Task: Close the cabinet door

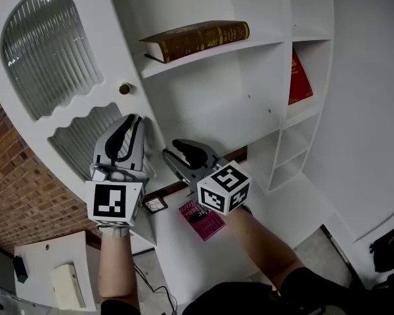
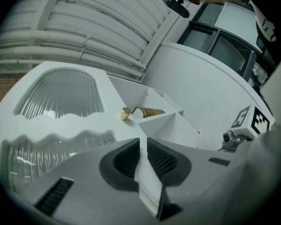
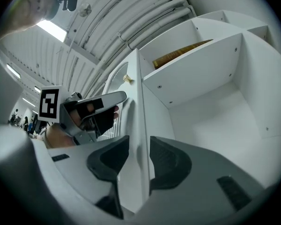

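Cabinet door [image 1: 118, 64] stands swung open at left of the shelves, white w/ two ribbed glass panes and a brass knob [image 1: 125, 88] near its free edge. Both claws sit on that free edge below the knob.

Left gripper [image 1: 132, 125]: clenched on the door, jaws nearly together, edge filling the gap btwn pads (left gripper view [image 2: 141, 146]). Right gripper [image 1: 174, 149], just beside it and lower: jaws wider, straddling the same edge w/o pressing it; released (right gripper view [image 3: 139, 149]).

Head view alone shows both forearms, the marker cubes and the whole cabinet. Left gripper view adds the door's inner face and the right gripper's cube at far right. Right gripper view looks along the door edge-on, w/ the left gripper behind it, plus a ribbed ceiling.

Around: brown book [image 1: 197, 39] lying flat on upper shelf, red book [image 1: 299, 77] upright in the right bay, pink booklet [image 1: 202, 220] on the low shelf under the right wrist. Brick wall [image 1: 13, 189] behind the door.
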A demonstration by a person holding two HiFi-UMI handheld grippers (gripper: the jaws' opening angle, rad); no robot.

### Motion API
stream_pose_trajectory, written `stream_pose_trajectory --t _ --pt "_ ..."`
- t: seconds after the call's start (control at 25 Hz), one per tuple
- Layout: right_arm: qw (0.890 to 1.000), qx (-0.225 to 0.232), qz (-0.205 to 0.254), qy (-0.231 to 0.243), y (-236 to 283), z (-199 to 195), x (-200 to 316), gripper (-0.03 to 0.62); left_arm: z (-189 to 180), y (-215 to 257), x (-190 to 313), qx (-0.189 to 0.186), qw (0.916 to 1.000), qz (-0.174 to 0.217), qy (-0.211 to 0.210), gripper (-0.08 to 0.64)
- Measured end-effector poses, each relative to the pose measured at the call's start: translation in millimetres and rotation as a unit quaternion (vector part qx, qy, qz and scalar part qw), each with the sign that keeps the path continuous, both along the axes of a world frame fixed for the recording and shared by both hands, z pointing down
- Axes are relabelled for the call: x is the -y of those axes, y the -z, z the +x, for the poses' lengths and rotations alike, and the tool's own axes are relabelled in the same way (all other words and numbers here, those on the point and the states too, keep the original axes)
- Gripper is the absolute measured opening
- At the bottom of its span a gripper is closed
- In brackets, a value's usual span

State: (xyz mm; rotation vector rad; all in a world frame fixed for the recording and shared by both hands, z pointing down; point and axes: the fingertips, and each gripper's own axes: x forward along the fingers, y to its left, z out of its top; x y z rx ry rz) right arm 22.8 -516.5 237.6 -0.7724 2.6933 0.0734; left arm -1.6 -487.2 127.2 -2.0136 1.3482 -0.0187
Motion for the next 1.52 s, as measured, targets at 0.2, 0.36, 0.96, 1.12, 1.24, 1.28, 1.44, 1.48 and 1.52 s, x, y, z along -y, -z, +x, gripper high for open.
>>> stream_pose_trajectory --t 0.2,0.36,0.96,1.12,1.24,1.28,1.44,1.48,1.52 --pt "1.0 0.001 -0.01 -0.029 -13.6 10.6 -10.9 0.124 -9.9 -27.7 -2.4 -0.017 0.9994 -0.015 -0.024 0.033" --pt "0.998 -0.005 -0.031 -0.062 -32.4 29.6 -19.1 0.091 -5.1 -58.1 -5.8 -0.045 0.9954 -0.061 -0.059 0.011" --pt "0.976 -0.069 -0.084 -0.187 -113.7 78.2 -69.6 0.032 34.0 -193.4 -20.9 -0.083 0.9587 -0.185 -0.2 0.009" --pt "0.968 -0.077 -0.108 -0.214 -143.4 87.8 -85.3 0.032 42.6 -233.9 -31.0 -0.091 0.9431 -0.227 -0.226 0.009" --pt "0.962 -0.085 -0.123 -0.23 -167.7 92.7 -98.5 0.032 47.4 -263.4 -39.3 -0.097 0.9312 -0.256 -0.241 0.009" --pt "0.959 -0.089 -0.127 -0.236 -176.2 94.5 -103.0 0.032 48.3 -271.9 -42.4 -0.098 0.927 -0.265 -0.246 0.009" --pt "0.948 -0.106 -0.147 -0.262 -208.0 103.8 -118.6 0.031 50.1 -303.6 -56.0 -0.091 0.9125 -0.298 -0.266 0.008" --pt "0.946 -0.109 -0.151 -0.267 -213.9 105.9 -121.9 0.032 49.9 -310.3 -58.7 -0.091 0.9087 -0.306 -0.269 0.008" --pt "0.943 -0.111 -0.154 -0.272 -218.8 108.0 -125.2 0.031 49.7 -316.3 -61.4 -0.094 0.904 -0.314 -0.274 0.008"
